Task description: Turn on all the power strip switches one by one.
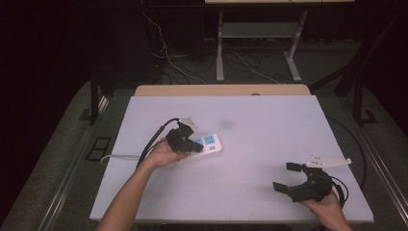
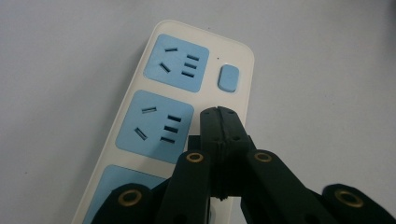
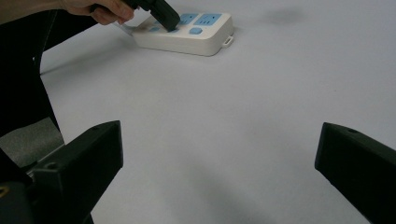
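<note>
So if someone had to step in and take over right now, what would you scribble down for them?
Left gripper: shut, empty, tips over the white power strip, beside its blue switch button.
Right gripper: open, empty, at the near right of the white table, well away from the strip.
Power strip: flat at centre-left, sockets free, cable running off left.
Done: left gripper brought to the strip.
Left: probably press the button; I cannot tell if it has been pressed.
</note>
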`<state>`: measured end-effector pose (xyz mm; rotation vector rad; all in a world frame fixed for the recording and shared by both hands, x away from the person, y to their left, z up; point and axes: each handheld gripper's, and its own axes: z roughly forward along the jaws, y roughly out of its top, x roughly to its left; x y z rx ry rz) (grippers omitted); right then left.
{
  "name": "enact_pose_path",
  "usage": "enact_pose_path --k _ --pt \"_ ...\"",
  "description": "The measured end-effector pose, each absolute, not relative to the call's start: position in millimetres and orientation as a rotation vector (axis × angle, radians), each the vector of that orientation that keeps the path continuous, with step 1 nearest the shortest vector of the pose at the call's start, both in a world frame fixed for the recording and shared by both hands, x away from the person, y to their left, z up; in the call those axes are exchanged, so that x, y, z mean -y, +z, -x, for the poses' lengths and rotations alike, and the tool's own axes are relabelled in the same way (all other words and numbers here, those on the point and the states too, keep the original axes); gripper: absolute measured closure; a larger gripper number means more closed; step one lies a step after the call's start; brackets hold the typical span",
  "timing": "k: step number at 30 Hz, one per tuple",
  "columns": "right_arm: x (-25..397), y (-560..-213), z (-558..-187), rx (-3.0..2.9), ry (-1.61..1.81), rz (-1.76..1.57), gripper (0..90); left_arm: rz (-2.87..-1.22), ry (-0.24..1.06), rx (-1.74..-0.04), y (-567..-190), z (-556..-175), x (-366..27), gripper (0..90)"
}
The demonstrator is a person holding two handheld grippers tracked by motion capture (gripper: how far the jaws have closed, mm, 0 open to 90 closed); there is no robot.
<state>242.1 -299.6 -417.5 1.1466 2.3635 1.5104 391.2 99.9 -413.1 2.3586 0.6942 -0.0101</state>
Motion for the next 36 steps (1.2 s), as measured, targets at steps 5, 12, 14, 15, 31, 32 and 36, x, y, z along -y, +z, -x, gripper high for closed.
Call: enact_pose_path --k 5,12,14,15,31,32,36 --pt "301 -417 -242 -2.36 1.511 -1.145 0.8 -2.363 -0.014 -0.698 -413 -392 -100 89.9" --pt "303 -417 -242 -2.35 1.516 -1.157 0.8 -2.386 0.025 -0.691 -410 -389 -96 89.5" --pt "303 -417 -242 -2.348 1.516 -1.158 0.8 -2.394 0.029 -0.691 -410 -388 -97 89.4" --pt "304 -417 -242 -2.348 1.515 -1.156 0.8 -2.401 0.033 -0.689 -409 -388 -97 89.3" --pt "305 -417 -242 -2.346 1.515 -1.167 0.8 -2.375 0.03 -0.675 -400 -389 -97 89.1" --pt "305 -418 -242 -2.346 1.515 -1.167 0.8 -2.367 0.029 -0.673 -398 -389 -96 89.1" --pt "305 -417 -242 -2.343 1.515 -1.165 0.8 -2.359 0.039 -0.66 -389 -391 -95 89.1"
